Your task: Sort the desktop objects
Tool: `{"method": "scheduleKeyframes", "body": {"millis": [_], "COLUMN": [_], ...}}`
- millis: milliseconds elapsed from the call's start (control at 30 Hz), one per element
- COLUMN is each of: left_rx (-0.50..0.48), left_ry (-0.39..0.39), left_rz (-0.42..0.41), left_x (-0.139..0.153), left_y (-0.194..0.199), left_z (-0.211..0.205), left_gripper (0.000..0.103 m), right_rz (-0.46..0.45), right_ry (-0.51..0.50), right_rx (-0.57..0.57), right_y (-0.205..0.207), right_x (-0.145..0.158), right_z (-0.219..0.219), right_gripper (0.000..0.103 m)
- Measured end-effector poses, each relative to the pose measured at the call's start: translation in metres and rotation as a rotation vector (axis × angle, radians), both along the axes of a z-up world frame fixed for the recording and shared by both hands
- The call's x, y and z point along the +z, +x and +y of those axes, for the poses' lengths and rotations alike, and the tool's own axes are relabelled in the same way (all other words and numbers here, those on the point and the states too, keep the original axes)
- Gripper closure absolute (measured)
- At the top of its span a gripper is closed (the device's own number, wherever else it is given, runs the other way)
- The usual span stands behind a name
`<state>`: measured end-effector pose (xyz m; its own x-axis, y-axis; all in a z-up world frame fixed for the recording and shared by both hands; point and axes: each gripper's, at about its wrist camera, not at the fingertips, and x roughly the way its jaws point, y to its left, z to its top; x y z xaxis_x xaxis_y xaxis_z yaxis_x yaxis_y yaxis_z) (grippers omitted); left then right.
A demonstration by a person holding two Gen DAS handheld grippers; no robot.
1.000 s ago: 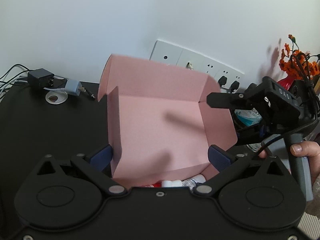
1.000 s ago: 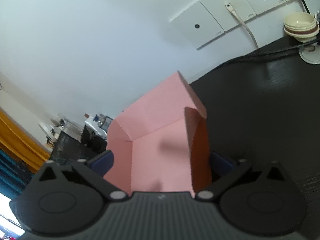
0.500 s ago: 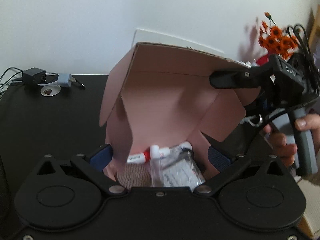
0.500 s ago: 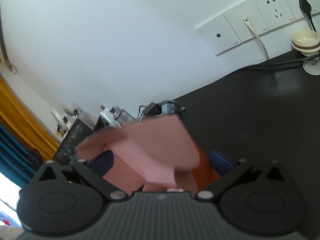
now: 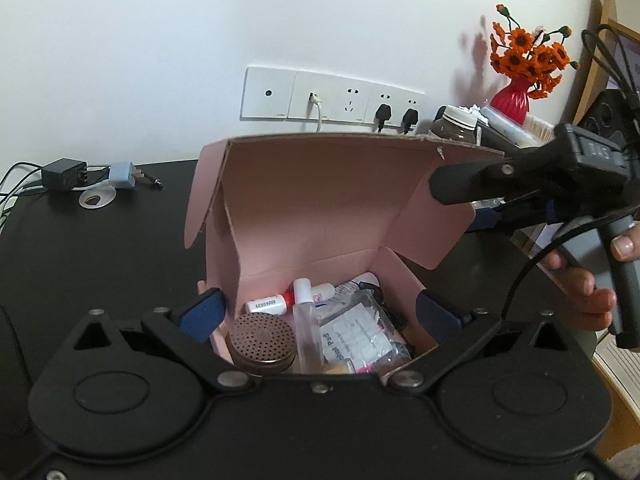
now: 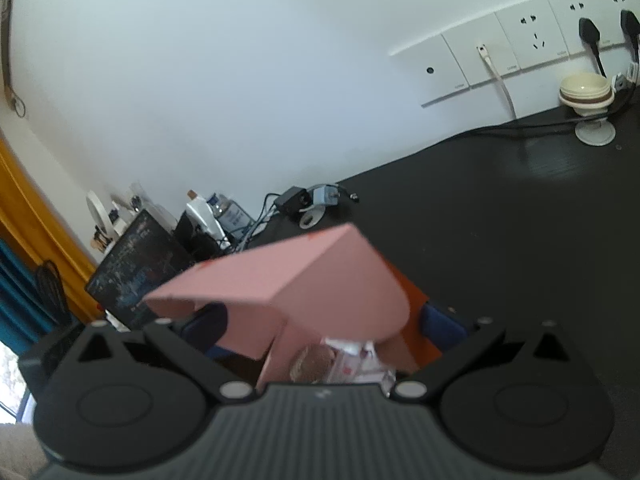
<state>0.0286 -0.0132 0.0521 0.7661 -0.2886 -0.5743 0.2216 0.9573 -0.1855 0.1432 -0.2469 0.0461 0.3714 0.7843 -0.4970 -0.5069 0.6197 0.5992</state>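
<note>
Left gripper [image 5: 318, 312] sits wide open at bottom center; right gripper [image 6: 320, 326] is spread too, its hand [image 5: 588, 276] gripping the handle at right.

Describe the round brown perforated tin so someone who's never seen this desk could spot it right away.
Find the pink box standing open on the black desk, below the wall sockets. The tin lies in the box's near left corner, beside a clear bottle. It is the only round brown item there, its lid dotted with small holes; its neighbours are white or clear.
</note>
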Motion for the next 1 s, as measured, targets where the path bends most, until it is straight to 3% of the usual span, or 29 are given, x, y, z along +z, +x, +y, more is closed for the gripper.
{"method": "scheduleKeyframes", "body": {"millis": [433,533,767,1000], "left_rx": [-0.027,-0.033,-0.075,-0.096], "left_ry": [0.027,0.020,0.018,0.043], "left_rz": [-0.003,0.010,0.053,0.033], "left_x": [0.001,0.000,-0.012,-0.013], "left_y": [-0.013,-0.015,-0.016,-0.025], "left_z": [-0.002,-0.002,-0.005,-0.013], "left_gripper": [0.000,0.000,0.000,0.000], "right_rz": [-0.037,-0.035,-0.021,-0.035], "right_ry": [-0.052,-0.025,-0.033,-0.050], "right_rx": [0.012,-0.007,-0.012,-0.018], "right_y": [-0.028,-0.033,-0.045,-0.052], "right_x": [0.010,0.015,0.005,0.004], "right_z": [0.009,0.005,0.004,0.006], "right_gripper": [0.001,0.001,0.001,0.001]}}
